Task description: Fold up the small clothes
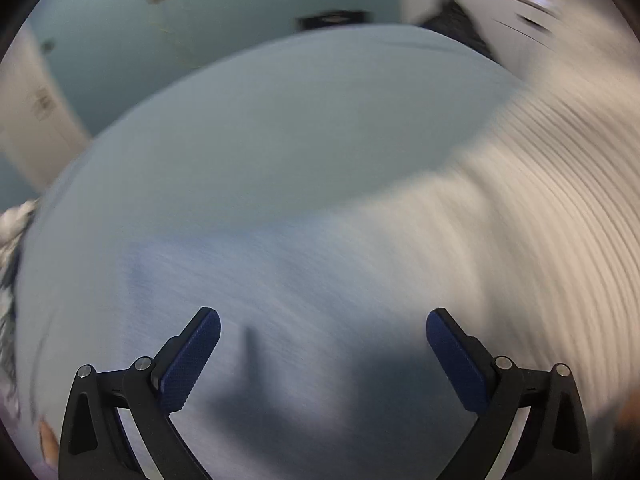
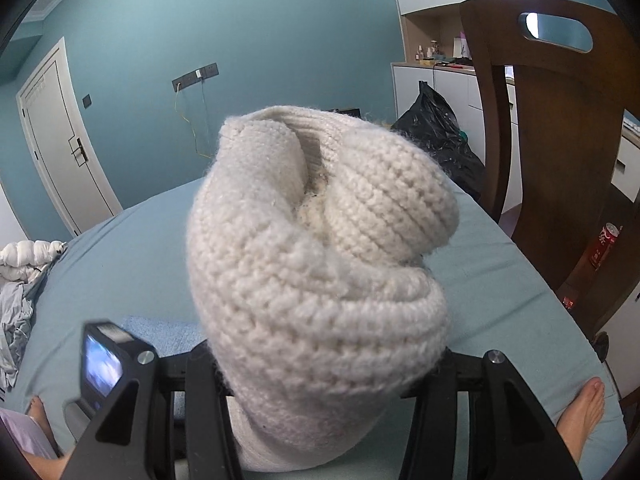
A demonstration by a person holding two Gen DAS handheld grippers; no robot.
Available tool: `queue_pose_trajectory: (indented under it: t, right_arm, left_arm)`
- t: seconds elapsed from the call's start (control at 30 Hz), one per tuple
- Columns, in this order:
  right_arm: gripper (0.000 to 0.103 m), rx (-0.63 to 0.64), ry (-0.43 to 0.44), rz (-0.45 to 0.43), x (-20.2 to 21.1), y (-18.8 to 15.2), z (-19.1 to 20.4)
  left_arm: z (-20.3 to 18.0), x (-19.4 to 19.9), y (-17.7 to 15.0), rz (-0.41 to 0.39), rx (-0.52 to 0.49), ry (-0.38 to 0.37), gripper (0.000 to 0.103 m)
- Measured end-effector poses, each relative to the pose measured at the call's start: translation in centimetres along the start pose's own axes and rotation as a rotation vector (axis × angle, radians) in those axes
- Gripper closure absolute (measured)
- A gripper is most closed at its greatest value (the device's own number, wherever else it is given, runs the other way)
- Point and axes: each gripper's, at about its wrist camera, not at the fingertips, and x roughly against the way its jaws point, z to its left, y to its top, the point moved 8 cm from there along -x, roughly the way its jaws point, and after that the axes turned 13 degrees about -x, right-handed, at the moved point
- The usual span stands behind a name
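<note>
A cream chunky-knit garment (image 2: 316, 264) is bunched up and held above the light blue bed sheet (image 2: 120, 264). My right gripper (image 2: 328, 384) is shut on its lower part, and the knit hides the fingertips. In the blurred left wrist view, my left gripper (image 1: 323, 326) is open with nothing between its blue pads (image 1: 192, 364). It hovers low over the sheet (image 1: 280, 160), and the ribbed cream knit (image 1: 540, 200) lies to its right. The left gripper's body (image 2: 104, 364) shows at the lower left of the right wrist view.
A brown wooden chair (image 2: 560, 140) stands at the bed's right, with a red can (image 2: 604, 246) and a black plastic bag (image 2: 440, 132) nearby. Crumpled bedding (image 2: 24, 272) lies at the left edge. A person's bare feet (image 2: 584, 412) rest at the near corners.
</note>
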Motion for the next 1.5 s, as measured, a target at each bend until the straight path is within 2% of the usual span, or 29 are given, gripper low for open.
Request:
queue_pose_trajectory:
  t: [0.07, 0.1, 0.23, 0.33, 0.4, 0.5, 0.6, 0.7, 0.73, 0.8, 0.87, 0.9, 0.97, 1.03, 1.1, 1.13, 1.2, 1.3, 1.37, 1.43, 1.5]
  right_arm:
    - [0.059, 0.011, 0.002, -0.004, 0.5, -0.3, 0.2]
    - [0.059, 0.018, 0.002, -0.007, 0.6, -0.4, 0.4]
    - [0.059, 0.054, 0.011, -0.031, 1.4, -0.6, 1.8]
    - [0.059, 0.084, 0.027, -0.052, 2.0, -0.7, 2.9]
    - [0.059, 0.116, 0.042, -0.066, 2.4, -1.0, 3.6]
    - [0.058, 0.163, 0.047, -0.048, 1.9, -2.1, 4.6]
    - [0.058, 0.135, 0.051, -0.049, 1.6, -1.7, 4.1]
    - [0.058, 0.093, 0.052, -0.048, 1.8, -0.9, 3.5]
    - [0.058, 0.086, 0.050, -0.047, 1.8, -0.9, 3.4]
    - [0.058, 0.086, 0.043, -0.041, 1.8, -0.9, 3.7]
    - [0.058, 0.089, 0.040, -0.039, 1.8, -0.8, 4.2]
    - [0.058, 0.090, 0.042, -0.038, 1.9, -0.8, 4.6]
    - [0.058, 0.089, 0.052, -0.022, 1.9, -0.8, 5.6]
    - [0.058, 0.108, 0.042, -0.007, 1.5, -1.2, 6.9]
    - [0.058, 0.144, 0.035, -0.020, 1.6, -1.2, 8.3]
    - [0.058, 0.167, 0.039, -0.033, 1.8, -1.2, 9.1]
    - [0.058, 0.217, 0.034, -0.057, 2.1, -1.2, 10.6]
    - [0.058, 0.370, 0.022, -0.053, 1.5, -2.4, 14.8]
    - [0.058, 0.499, 0.036, -0.055, 0.7, -4.2, 18.6]
    - [0.058, 0.642, 0.030, -0.077, -0.5, -6.9, 22.2]
    - [0.057, 0.770, 0.031, -0.097, -1.7, -10.2, 25.3]
  left_arm:
    - [2.0, -0.9, 1.5, 0.019, 0.083, -0.002, 0.000]
    - [2.3, -1.6, 2.1, 0.032, 0.094, -0.011, 0.000]
    - [1.4, -3.9, 4.7, 0.057, 0.043, 0.015, 0.000]
    - [0.1, -6.5, 5.1, 0.111, 0.080, -0.009, 0.000]
    - [-0.2, -7.6, 4.7, 0.118, 0.099, -0.016, 0.000]
    - [-0.8, -7.2, 5.2, 0.109, 0.014, 0.007, 0.000]
    - [-0.3, -4.9, 5.2, 0.096, -0.089, 0.026, 0.000]
    - [-1.0, -2.4, 4.3, 0.020, -0.236, 0.134, 0.000]
    - [-1.8, -1.6, 3.5, -0.006, -0.297, 0.151, 0.000]
    - [-3.2, -0.8, 2.6, -0.050, -0.379, 0.137, 0.000]
    - [-4.0, -0.8, 1.9, -0.080, -0.391, 0.146, 0.000]
    - [-3.9, -1.4, 1.8, -0.064, -0.372, 0.119, 0.000]
    - [-3.0, -3.1, 1.6, 0.020, -0.275, -0.001, 0.000]
    - [-1.3, -3.4, 2.1, 0.112, -0.167, -0.164, 0.000]
    - [0.7, -2.4, 2.5, 0.152, -0.154, -0.244, 0.002]
    - [2.8, -1.3, 2.8, 0.154, -0.153, -0.238, 0.002]
    - [8.6, 0.9, 3.4, 0.130, -0.146, -0.164, 0.003]
    - [16.9, 4.8, 3.8, 0.092, -0.086, -0.054, 0.003]
    - [22.8, 7.6, 2.1, 0.056, -0.002, 0.012, 0.003]
    - [26.0, 9.5, 1.0, 0.015, 0.086, 0.049, 0.003]
    - [28.4, 10.2, 0.0, -0.018, 0.168, 0.048, 0.003]
